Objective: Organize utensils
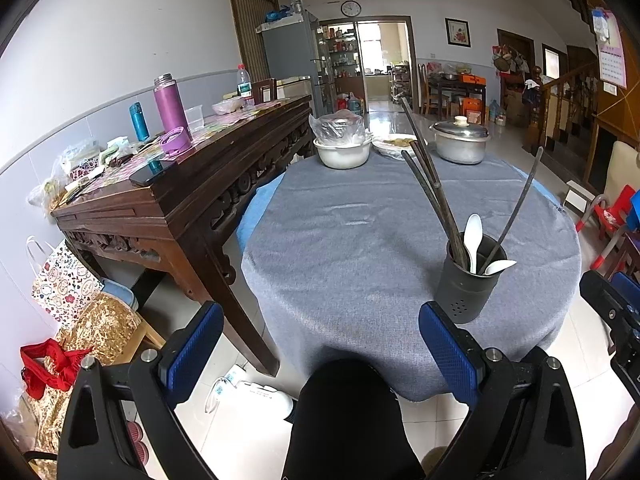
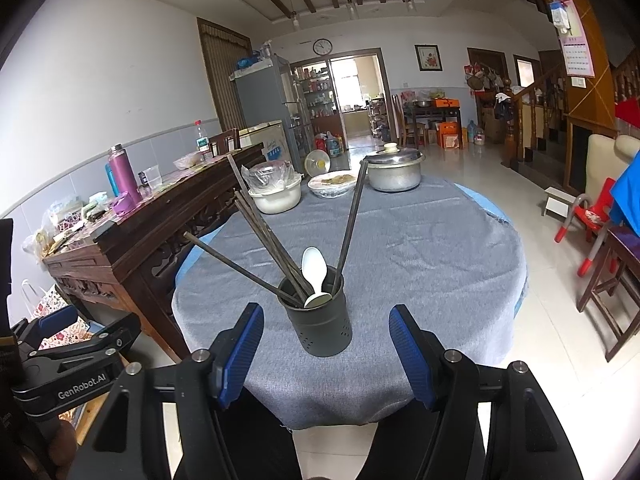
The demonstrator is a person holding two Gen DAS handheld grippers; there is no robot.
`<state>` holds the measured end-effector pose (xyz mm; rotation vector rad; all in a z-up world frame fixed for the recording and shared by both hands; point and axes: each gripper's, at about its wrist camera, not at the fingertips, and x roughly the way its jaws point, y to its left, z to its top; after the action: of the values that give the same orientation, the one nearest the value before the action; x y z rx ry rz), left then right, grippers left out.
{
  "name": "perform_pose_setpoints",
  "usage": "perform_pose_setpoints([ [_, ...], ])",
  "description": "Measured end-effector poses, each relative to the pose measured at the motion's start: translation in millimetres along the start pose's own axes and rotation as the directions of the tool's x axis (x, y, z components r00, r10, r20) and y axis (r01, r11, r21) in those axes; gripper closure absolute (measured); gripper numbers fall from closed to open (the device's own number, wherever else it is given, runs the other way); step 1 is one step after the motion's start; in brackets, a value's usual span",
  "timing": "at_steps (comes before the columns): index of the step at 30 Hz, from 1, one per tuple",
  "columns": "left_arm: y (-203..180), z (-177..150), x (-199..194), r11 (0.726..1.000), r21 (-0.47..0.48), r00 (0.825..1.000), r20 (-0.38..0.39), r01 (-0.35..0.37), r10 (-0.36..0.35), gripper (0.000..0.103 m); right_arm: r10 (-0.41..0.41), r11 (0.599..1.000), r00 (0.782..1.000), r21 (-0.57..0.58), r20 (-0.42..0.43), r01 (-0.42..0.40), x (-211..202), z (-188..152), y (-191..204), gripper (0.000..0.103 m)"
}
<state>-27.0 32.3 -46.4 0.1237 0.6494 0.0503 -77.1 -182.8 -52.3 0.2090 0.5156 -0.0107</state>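
Since both grippers hang back off the near edge of the bench (image 2: 400, 280) with nothing held, the step in hand looks like either a final check or one more pick from the holder.

Right gripper (image 2: 326, 356): jaws wide apart, empty. Utensil holder (image 2: 320, 320) sits just ahead of them, centred in the gap, not touching either pad.

Left gripper (image 1: 320, 356): jaws also wide, empty. From here the holder (image 1: 468, 280) is ahead and off toward the right-hand jaw.

Holder stands upright on the grey cloth, long axis vertical. Chopsticks (image 2: 264, 232) stand tips-down in it; most fan up and away to the left of the right jaws, one chopstick (image 2: 352, 216) leans away to the right. Long axes steeply tilted, none level. Two white spoons: one spoon (image 2: 314, 272) stands bowl-up, the other spoon (image 1: 498, 267) lies over the rim, bowl outward.

If regrouping: close low on one stick near the rim, lift along its own axis, don't sweep sideways, since the holder could tip.

Beyond: white basin (image 2: 276, 196), plate (image 2: 332, 184), lidded pot (image 2: 394, 172) at the far edge, well clear.
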Motion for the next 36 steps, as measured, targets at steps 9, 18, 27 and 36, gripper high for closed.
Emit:
perform_pose_setpoints([
  [9, 2.4, -2.2, -0.3, 1.0, -0.009, 1.0, 0.002, 0.003, -0.003, 0.005, -0.002, 1.0, 1.0, -0.014, -0.002, 0.002, -0.6, -1.1, 3.5, 0.034],
  [18, 6.7, -3.2, -2.0, 1.0, -0.015, 1.0, 0.009, 0.009, -0.009, 0.005, -0.007, 0.999, 1.0, -0.036, 0.002, 0.008, -0.4, -0.5, 10.2, 0.034],
  [27, 16.6, -4.4, -1.6, 0.999, -0.036, 1.0, 0.011, 0.006, -0.005, 0.005, -0.004, 0.998, 1.0, -0.063, 0.001, 0.004, 2.8, -0.5, 23.0, 0.034],
  [36, 28.8, -6.8, -0.6, 0.999, -0.053, 1.0, 0.011, 0.001, 0.0, 0.005, -0.003, 0.997, 1.0, -0.073, 0.009, 0.004, 3.2, 0.1, 32.4, 0.034],
])
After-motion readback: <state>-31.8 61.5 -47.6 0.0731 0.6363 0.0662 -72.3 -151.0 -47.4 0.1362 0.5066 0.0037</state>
